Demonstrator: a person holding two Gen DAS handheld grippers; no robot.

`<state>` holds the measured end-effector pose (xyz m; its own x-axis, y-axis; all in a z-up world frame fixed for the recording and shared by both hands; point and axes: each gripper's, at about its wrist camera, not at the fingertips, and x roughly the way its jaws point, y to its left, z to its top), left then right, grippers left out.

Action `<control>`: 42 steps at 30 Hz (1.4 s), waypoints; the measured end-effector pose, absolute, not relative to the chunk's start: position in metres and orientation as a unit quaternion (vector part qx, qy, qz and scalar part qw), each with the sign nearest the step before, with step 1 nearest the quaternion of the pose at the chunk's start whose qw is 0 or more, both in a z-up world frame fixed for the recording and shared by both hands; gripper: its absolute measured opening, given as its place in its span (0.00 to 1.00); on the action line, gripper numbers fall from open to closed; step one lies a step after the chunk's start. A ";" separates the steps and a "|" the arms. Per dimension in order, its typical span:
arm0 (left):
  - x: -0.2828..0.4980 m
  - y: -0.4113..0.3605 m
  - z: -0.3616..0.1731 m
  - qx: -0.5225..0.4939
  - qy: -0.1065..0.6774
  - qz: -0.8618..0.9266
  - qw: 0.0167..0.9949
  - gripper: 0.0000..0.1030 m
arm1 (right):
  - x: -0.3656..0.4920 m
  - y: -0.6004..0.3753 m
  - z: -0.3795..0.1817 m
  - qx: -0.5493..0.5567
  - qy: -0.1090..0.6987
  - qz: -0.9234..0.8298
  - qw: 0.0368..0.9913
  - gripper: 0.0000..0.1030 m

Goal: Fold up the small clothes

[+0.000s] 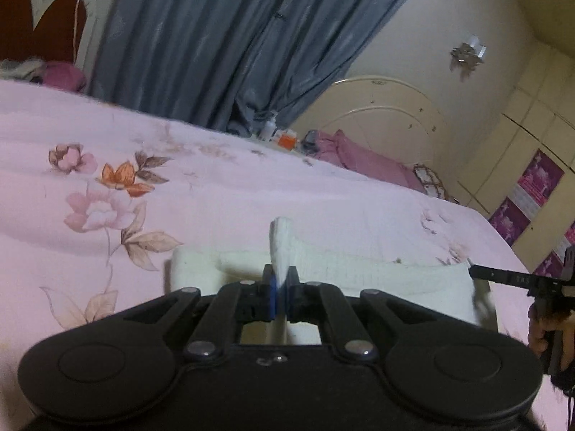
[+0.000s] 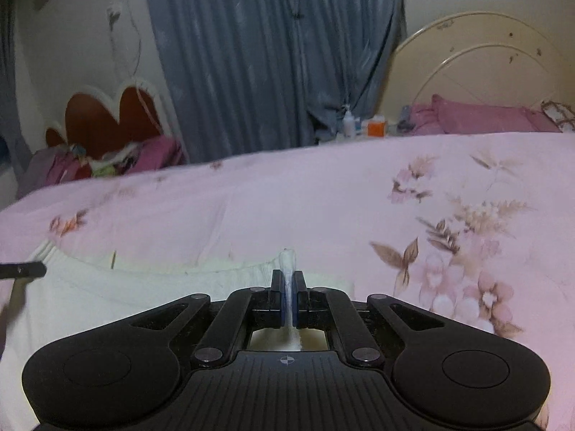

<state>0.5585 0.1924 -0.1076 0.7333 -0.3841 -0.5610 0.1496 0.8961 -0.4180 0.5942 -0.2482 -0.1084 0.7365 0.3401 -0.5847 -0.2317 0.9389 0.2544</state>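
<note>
In the left wrist view, the left gripper point(image 1: 279, 289) has its jaws clamped on a pinched-up ridge of the small white knit garment point(image 1: 345, 273), which lies spread just ahead of and under the jaws on the pink floral bedspread point(image 1: 107, 186). The cloth runs off to the right of the jaws, where the black tip of the right gripper point(image 1: 503, 276) meets its far edge, a hand behind it. In the right wrist view, the right gripper point(image 2: 288, 289) likewise has its jaws closed on a thin upright fold of the same garment point(image 2: 143, 298), whose broad body stretches to the left of the jaws with a ribbed edge near the other tool's tip. The folding looks barely begun: both edges are held, no fold is laid. Only the right view shows the garment's wide flat spread; only the left shows the holding hand.
</note>
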 end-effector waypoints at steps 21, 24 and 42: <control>0.537 0.127 -0.098 -0.021 0.284 -0.135 0.949 0.53 | 0.591 -0.220 -0.111 0.049 0.306 0.177 0.934 0.49; 0.534 0.084 -0.098 0.014 0.304 -0.208 0.930 0.51 | 0.583 -0.180 -0.116 0.022 0.322 0.257 0.911 0.37; 0.570 0.127 -0.129 -0.064 0.329 -0.131 0.933 0.57 | 0.608 -0.185 -0.153 -0.014 0.341 0.166 0.925 0.37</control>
<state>0.5700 0.1269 -0.1288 0.7493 -0.2860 -0.5973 0.2018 0.9576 -0.2054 0.6082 -0.1853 -0.1532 0.7124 0.2975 -0.6355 -0.3160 0.9447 0.0880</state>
